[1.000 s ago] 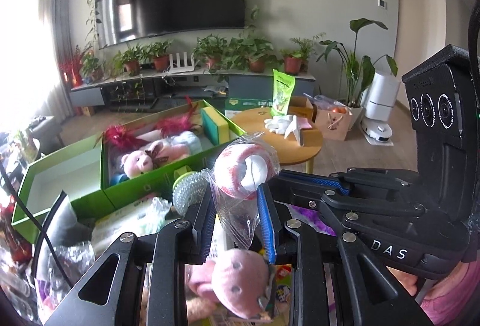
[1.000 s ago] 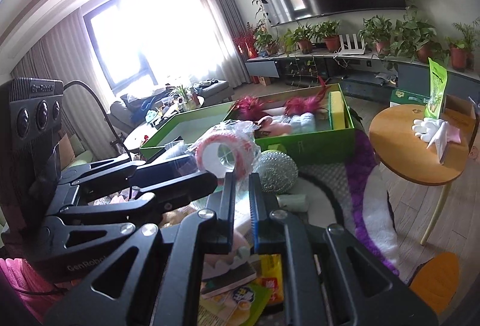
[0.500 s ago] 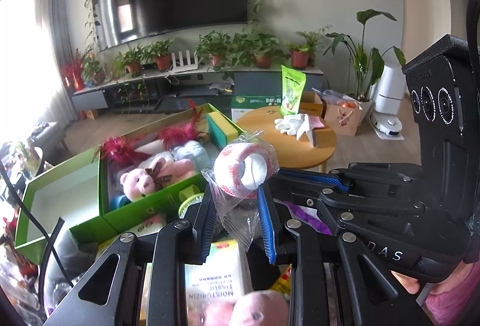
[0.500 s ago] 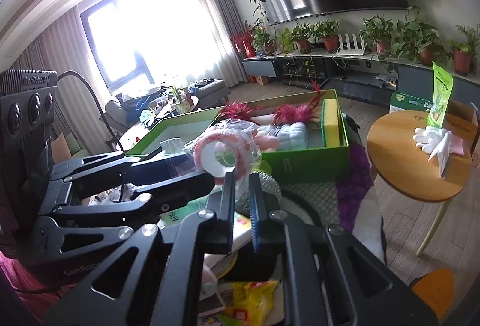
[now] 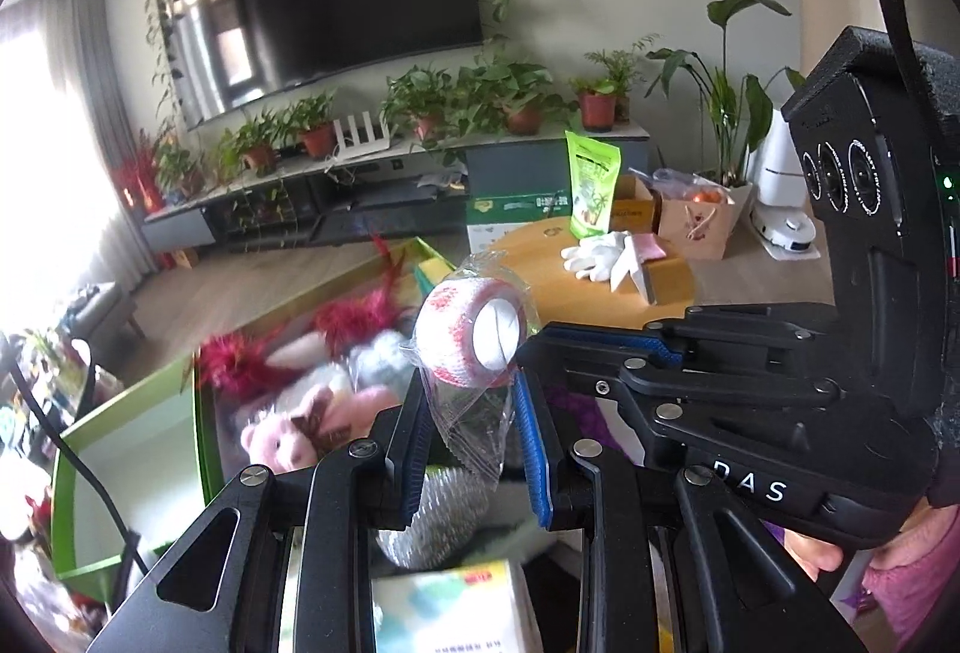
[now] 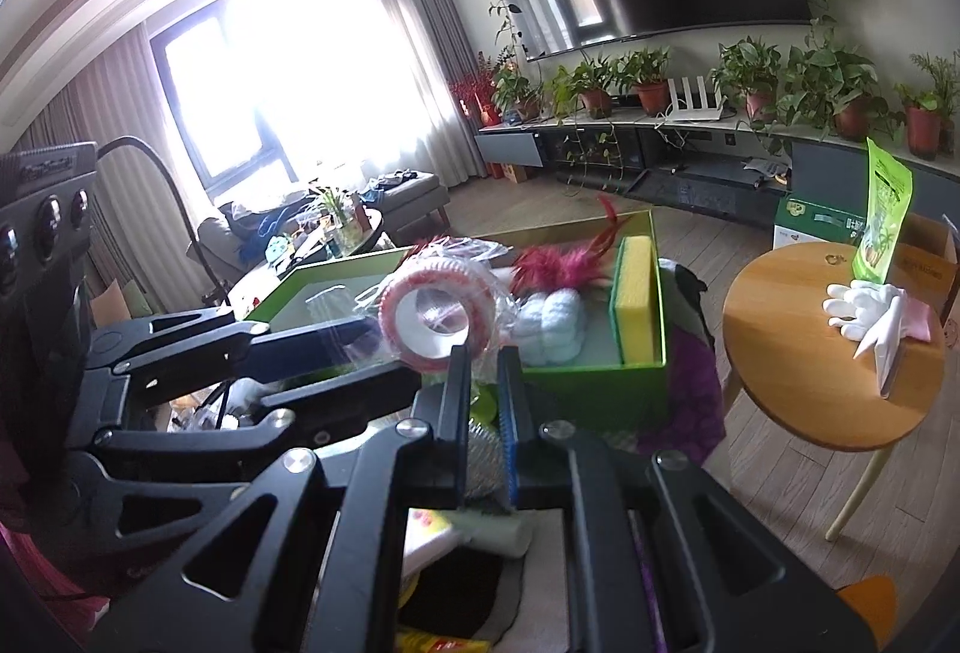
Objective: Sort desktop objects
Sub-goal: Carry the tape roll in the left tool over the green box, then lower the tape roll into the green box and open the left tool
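A red-and-white tape roll [image 5: 471, 332] in a clear plastic wrapper sits between the blue pads of my left gripper [image 5: 468, 383], which is shut on the wrapper just under the roll. The roll [image 6: 438, 314] hangs above the near edge of a green box [image 6: 600, 383]. That box holds a pink plush bear [image 5: 282, 437], red feathers [image 6: 558, 263], a pale blue plush [image 6: 552, 320] and a yellow sponge [image 6: 636, 305]. My right gripper [image 6: 483, 359] is shut with nothing in it, right beside the roll and the left gripper [image 6: 384, 353].
The green box's lid [image 5: 120, 473] lies open-side up to its left. A steel scourer [image 5: 432, 509] and a tissue pack [image 5: 444, 611] lie below the grippers. A round wooden table [image 6: 798, 383] with white gloves [image 6: 858, 308] and a green pouch stands to the right.
Both grippers have moved side by side towards the green box, the left still holding the roll. The pink toy and tissue pack below have slid out of or down the view.
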Available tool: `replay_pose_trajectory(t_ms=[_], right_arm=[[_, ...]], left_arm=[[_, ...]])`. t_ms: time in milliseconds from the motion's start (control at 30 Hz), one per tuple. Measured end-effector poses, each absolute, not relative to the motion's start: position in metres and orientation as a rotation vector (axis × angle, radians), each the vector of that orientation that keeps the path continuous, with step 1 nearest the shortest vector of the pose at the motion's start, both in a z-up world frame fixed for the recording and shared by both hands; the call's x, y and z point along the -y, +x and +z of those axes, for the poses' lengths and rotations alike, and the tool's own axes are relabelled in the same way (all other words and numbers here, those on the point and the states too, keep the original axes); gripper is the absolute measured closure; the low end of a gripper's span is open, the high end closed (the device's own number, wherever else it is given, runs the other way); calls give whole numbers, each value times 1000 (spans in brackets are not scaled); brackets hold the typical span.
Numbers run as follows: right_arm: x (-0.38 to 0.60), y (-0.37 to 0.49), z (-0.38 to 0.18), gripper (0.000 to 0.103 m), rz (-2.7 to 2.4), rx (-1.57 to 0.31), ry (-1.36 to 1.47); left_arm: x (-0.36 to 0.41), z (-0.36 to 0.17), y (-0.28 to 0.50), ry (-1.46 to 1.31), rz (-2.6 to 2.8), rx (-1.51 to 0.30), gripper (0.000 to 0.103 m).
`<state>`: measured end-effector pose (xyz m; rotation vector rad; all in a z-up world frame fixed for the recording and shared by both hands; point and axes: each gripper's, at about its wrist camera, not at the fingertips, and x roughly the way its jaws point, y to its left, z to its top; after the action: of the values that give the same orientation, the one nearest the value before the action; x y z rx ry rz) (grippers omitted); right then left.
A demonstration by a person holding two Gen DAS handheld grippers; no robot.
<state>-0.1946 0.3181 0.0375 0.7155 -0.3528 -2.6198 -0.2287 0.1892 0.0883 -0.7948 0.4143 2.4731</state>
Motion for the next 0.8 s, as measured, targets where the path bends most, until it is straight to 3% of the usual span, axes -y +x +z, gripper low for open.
replay_pose_trajectory(t_ms=[800], right_arm=[[-334,-268,8,92,-2610,435,796]], left_arm=[[-206,58,-307,-943,2436,-421,76]])
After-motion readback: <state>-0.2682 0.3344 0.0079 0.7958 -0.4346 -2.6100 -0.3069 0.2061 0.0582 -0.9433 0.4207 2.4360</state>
